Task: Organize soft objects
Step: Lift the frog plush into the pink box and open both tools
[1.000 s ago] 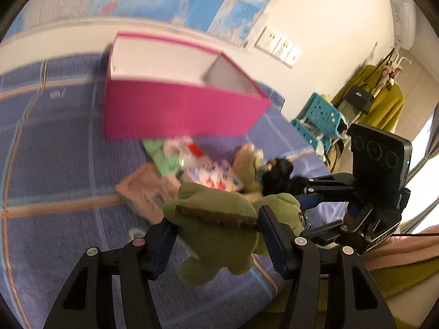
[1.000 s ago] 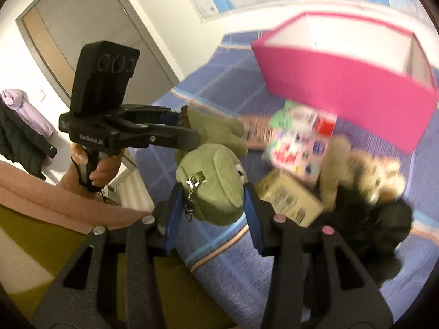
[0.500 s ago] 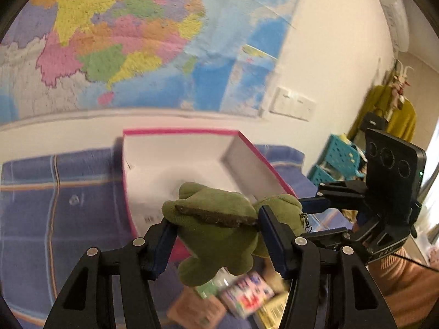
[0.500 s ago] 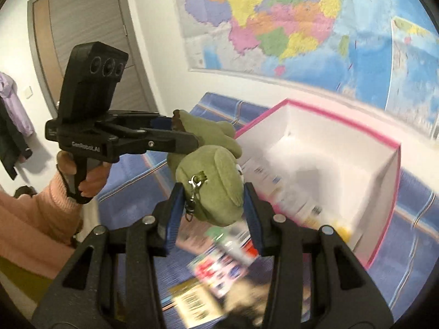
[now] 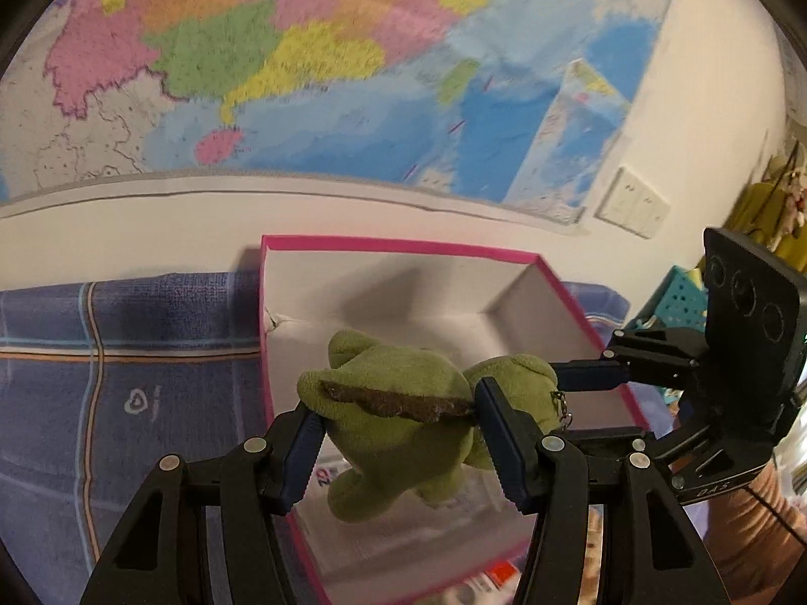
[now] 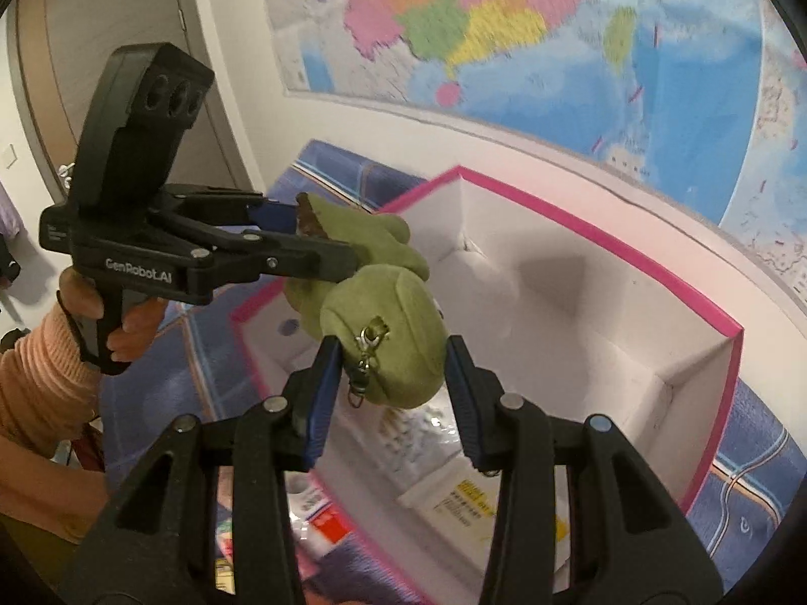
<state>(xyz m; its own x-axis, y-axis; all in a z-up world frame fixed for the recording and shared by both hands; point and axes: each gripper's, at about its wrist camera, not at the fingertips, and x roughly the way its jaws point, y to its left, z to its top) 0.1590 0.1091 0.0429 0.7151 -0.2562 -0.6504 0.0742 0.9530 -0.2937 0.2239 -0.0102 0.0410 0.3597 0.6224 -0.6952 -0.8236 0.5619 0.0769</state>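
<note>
In the left wrist view, the left gripper (image 5: 398, 423) is clamped on the body of a green plush frog (image 5: 403, 433), held above the open pink box (image 5: 403, 247). The right gripper (image 5: 560, 383) reaches in from the right onto the frog's head.

In the right wrist view, the right gripper (image 6: 388, 378) squeezes the frog's (image 6: 388, 343) head over the box (image 6: 605, 247), the left gripper (image 6: 312, 237) gripping the frog's far end.
</note>
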